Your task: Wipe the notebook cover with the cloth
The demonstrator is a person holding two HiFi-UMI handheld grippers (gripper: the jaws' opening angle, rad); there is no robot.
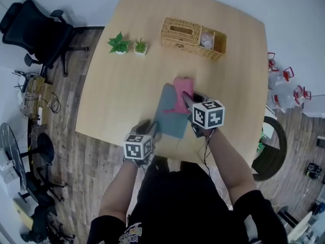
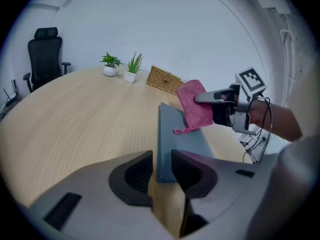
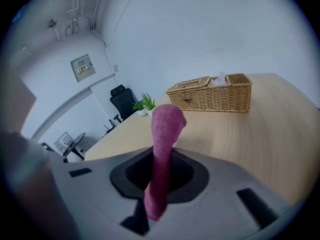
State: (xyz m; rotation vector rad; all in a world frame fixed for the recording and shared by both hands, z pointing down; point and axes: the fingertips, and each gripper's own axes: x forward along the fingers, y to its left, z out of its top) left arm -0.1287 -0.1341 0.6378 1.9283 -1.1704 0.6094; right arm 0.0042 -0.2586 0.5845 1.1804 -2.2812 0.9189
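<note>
Between the jaws of the right gripper (image 3: pixel 161 156) sits the pink cloth (image 3: pixel 164 129), and it's properly clamped. Both pads are squeezed onto it, with a bunched fold sticking up past the tips and the rest running down between the pads. In the left gripper view that cloth dangles below and ahead of the right gripper, over the far end of the grey-blue notebook (image 2: pixel 182 146). The little loop at its bottom corner is right at the cover, but I honestly can't tell if it's touching or just above it.

The notebook lies flat and closed on the wooden table (image 1: pixel 117 95), directly ahead of the left gripper (image 2: pixel 161 159). That one's jaws stand a bit apart, not clamped on anything. The notebook's near left corner shows in the gap between them. The right jaw overlaps the near edge of the cover, and the left jaw is over bare table just beside it. Whether the right jaw is actually pressing down on the cover, can't say from these angles.

Further out beyond the right gripper there's a wicker basket (image 3: pixel 212 96) on the table, well apart from the notebook. Ahead and to the left of the left gripper are two small potted plants (image 2: pixel 111 64) side by side, and past the table edge a black office chair (image 2: pixel 45 56).
</note>
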